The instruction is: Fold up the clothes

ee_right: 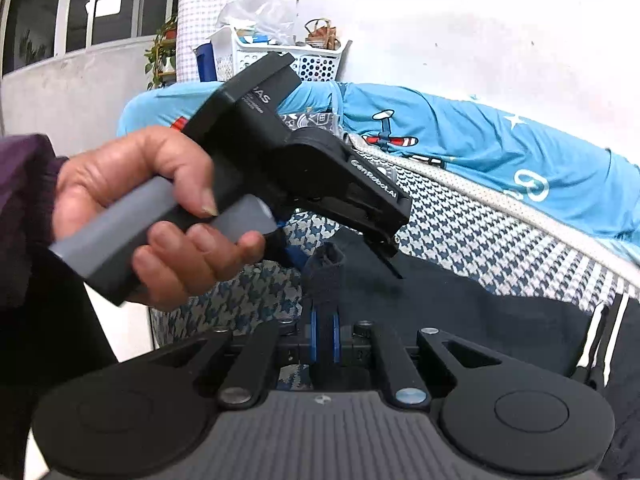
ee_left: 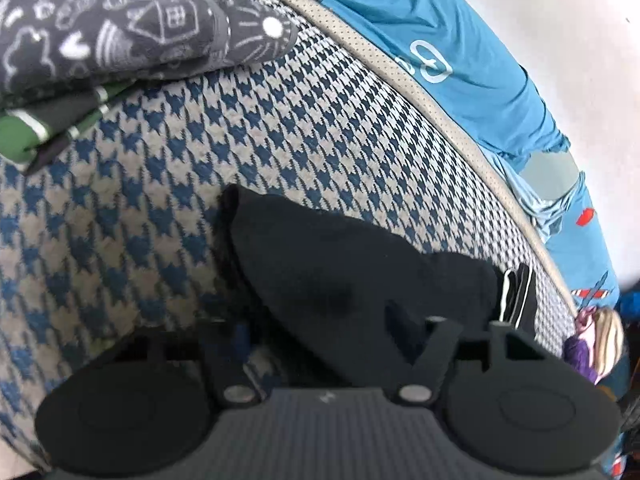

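A black garment (ee_left: 320,272) with white side stripes (ee_left: 508,296) lies on a blue-and-beige houndstooth surface (ee_left: 280,120). My left gripper (ee_left: 324,332) is open, its linkage spread wide, and the cloth lies between its fingers. In the right wrist view a hand (ee_right: 160,200) holds that left gripper (ee_right: 340,254) low over the garment (ee_right: 480,312), one finger on each side of a raised corner. My right gripper (ee_right: 325,332) is shut on that corner of the black garment, its blue pads (ee_right: 314,332) pressed close with the cloth standing up above them.
A folded stack sits at the far left: a grey doodle-print piece (ee_left: 120,32) over a green striped one (ee_left: 24,136). A blue printed sheet (ee_right: 480,140) runs along the white wall behind the surface's beige edge (ee_left: 400,68). A white basket (ee_right: 280,56) stands beyond.
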Motion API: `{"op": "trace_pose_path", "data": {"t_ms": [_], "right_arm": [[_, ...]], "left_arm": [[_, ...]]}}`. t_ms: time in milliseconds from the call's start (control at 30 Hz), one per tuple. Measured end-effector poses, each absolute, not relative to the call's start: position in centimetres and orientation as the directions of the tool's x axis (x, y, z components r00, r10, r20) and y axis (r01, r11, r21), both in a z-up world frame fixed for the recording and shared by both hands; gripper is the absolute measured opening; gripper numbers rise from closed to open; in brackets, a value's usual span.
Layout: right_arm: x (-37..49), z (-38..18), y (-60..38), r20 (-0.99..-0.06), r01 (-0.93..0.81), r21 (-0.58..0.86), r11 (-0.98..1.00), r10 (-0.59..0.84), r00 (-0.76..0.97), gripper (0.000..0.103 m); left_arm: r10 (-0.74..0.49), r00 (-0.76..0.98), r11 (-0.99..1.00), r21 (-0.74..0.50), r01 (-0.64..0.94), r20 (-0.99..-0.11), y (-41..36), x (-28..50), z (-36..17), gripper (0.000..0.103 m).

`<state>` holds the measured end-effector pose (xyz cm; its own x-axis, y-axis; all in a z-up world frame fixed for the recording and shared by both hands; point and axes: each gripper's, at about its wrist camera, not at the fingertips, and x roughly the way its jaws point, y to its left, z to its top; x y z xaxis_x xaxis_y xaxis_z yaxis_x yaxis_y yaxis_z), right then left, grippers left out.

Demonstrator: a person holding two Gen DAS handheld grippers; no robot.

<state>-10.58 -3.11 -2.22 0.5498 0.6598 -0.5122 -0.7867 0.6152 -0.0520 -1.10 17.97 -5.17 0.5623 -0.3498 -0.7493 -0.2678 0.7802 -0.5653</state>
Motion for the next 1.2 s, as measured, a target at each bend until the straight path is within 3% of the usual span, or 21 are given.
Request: {"op": "trace_pose_path", "data": {"t_ms": [67,167,300,633,900,1000,1067,1200], "right_arm": [[-10.4,-2.5,-3.1,-0.519,-0.781,-0.054,0.622,0.651,0.554,0.008],[-10.3,-2.9,-3.3,-0.534,-0.776,-0.067,0.627,0.634,0.559,0.008],[-10.6,-3.9,-3.2,-0.566,-0.775,-0.098,0.625,0.606,0.56,0.01],[-11.3,-4.8,-2.7,-0.574,-0.772,-0.159,0.616,0.578,0.579,0.035],[-11.7,-5.6,-1.8,-0.555,-0.777,-0.23,0.587,0.577,0.6,0.036],[-11.6,-5.6,-1.7,-0.541,-0.767,-0.249,0.591,0.572,0.616,0.035],[-11.6,-5.5,-1.6,-0.531,-0.761,-0.262,0.594,0.57,0.627,0.013],[-11.4,-5.5,-1.4,-0.511,-0.747,-0.287,0.599,0.564,0.649,0.006]], "left_arm": [[-0.333,0.556,0.779,-0.555,-0.293,-0.761,17.7,-0.6,-5.6,0.014],[-0.308,0.553,0.787,-0.534,-0.308,-0.774,16.9,-0.5,-5.8,0.007],[-0.292,0.544,0.79,-0.519,-0.326,-0.786,16.4,-0.3,-5.6,0.007],[-0.253,0.532,0.79,-0.49,-0.369,-0.808,15.7,-0.1,-5.4,0.007],[-0.255,0.533,0.787,-0.494,-0.37,-0.806,15.8,-0.1,-5.4,0.007],[-0.252,0.537,0.791,-0.49,-0.365,-0.805,15.8,-0.3,-5.4,0.007],[-0.251,0.545,0.792,-0.493,-0.36,-0.8,15.7,-0.3,-5.3,0.007],[-0.27,0.611,0.778,-0.542,-0.316,-0.744,15.5,-0.9,-4.5,0.006]]}}
